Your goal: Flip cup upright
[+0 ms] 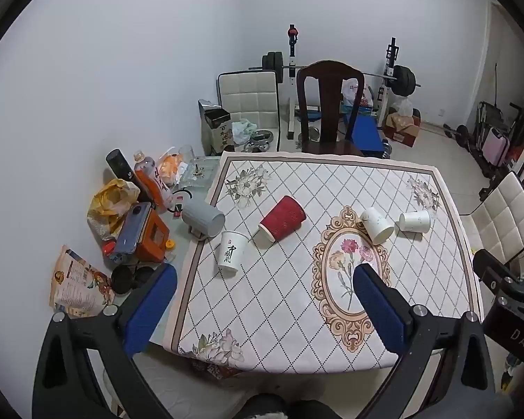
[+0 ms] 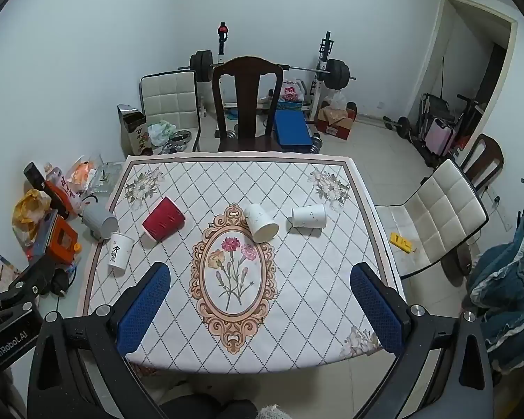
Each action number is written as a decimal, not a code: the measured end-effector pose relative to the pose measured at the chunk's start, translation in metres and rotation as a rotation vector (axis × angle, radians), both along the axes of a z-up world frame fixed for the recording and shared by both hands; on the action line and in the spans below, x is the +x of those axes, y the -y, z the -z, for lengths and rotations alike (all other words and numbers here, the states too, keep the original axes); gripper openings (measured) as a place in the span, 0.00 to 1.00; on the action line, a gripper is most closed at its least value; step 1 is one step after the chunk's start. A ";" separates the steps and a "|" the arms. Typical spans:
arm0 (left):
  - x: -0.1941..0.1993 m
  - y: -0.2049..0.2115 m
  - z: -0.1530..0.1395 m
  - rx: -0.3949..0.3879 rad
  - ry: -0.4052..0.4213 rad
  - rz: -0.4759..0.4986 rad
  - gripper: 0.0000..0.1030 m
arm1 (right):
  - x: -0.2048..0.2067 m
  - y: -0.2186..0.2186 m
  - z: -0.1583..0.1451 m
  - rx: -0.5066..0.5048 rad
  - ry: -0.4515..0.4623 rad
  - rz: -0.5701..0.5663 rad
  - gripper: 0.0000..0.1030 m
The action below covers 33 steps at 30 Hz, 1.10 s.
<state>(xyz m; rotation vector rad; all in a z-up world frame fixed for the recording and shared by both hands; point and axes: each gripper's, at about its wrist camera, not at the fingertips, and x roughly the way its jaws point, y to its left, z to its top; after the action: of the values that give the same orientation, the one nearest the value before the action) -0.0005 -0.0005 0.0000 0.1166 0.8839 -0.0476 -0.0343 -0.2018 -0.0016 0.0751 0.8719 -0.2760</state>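
Observation:
Several paper cups lie on their sides on the patterned tablecloth (image 1: pixel 279 296). A red ribbed cup (image 1: pixel 283 219) (image 2: pixel 164 223) lies left of centre. A white cup with black script (image 1: pixel 231 251) (image 2: pixel 119 251) lies nearer the left edge. Two plain white cups (image 1: pixel 377 225) (image 1: pixel 415 221) lie right of centre; they also show in the right wrist view (image 2: pixel 261 222) (image 2: pixel 308 215). My left gripper (image 1: pixel 265 276) is open and empty, high above the near side of the table. My right gripper (image 2: pixel 260 274) is open and empty, also above the near side.
A grey mug (image 1: pixel 203 217) lies at the cloth's left edge. Clutter sits on the table's left side: bottles (image 1: pixel 150 181), an orange box (image 1: pixel 150 237), bags. A dark wooden chair (image 1: pixel 326 104) stands behind the table, a white padded chair (image 2: pixel 433 216) to the right, with weight equipment beyond.

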 end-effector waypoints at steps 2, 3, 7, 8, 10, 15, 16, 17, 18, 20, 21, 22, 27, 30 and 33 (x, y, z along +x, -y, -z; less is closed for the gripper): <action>-0.001 0.001 0.000 -0.002 0.000 -0.001 1.00 | 0.002 -0.001 0.000 0.001 -0.003 -0.003 1.00; -0.001 0.000 0.000 -0.011 -0.001 0.000 1.00 | 0.003 -0.003 0.000 -0.001 -0.005 -0.005 1.00; -0.002 -0.001 0.001 -0.017 -0.005 0.005 1.00 | -0.001 0.002 -0.002 0.012 0.008 -0.003 1.00; -0.002 -0.001 0.001 -0.018 -0.009 0.006 1.00 | 0.003 -0.001 -0.001 0.006 0.000 -0.001 1.00; -0.002 -0.001 0.001 -0.012 -0.012 0.004 1.00 | -0.001 0.003 0.004 0.014 -0.001 -0.002 1.00; -0.003 0.002 0.002 -0.011 -0.016 0.007 1.00 | -0.002 0.005 0.010 0.015 -0.015 0.004 1.00; -0.004 0.002 0.003 -0.011 -0.016 0.007 1.00 | -0.002 0.004 0.009 0.013 -0.016 0.002 1.00; -0.004 0.002 0.003 -0.011 -0.016 0.008 1.00 | 0.002 0.003 0.008 0.012 -0.021 0.006 1.00; -0.002 0.003 0.003 -0.010 -0.018 0.008 1.00 | 0.003 0.004 0.008 0.014 -0.025 0.008 1.00; -0.004 0.004 0.004 -0.012 -0.015 0.010 1.00 | 0.003 0.004 0.009 0.015 -0.022 0.005 1.00; 0.000 0.010 0.003 -0.006 -0.019 0.015 1.00 | 0.003 0.004 0.009 0.014 -0.021 0.007 1.00; 0.002 0.011 0.003 -0.006 -0.021 0.018 1.00 | 0.003 0.006 0.009 0.014 -0.021 0.008 1.00; 0.003 0.012 0.002 -0.007 -0.022 0.018 1.00 | 0.003 0.007 0.009 0.014 -0.020 0.008 1.00; 0.003 0.014 0.002 -0.008 -0.021 0.016 1.00 | 0.004 0.008 0.009 0.015 -0.020 0.011 1.00; 0.003 0.015 0.002 -0.006 -0.020 0.015 1.00 | 0.003 0.008 0.008 0.015 -0.020 0.009 1.00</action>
<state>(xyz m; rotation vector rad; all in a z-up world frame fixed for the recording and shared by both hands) 0.0022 -0.0157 -0.0016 0.1169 0.9033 -0.0658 -0.0309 -0.2097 -0.0100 0.0898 0.8938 -0.2789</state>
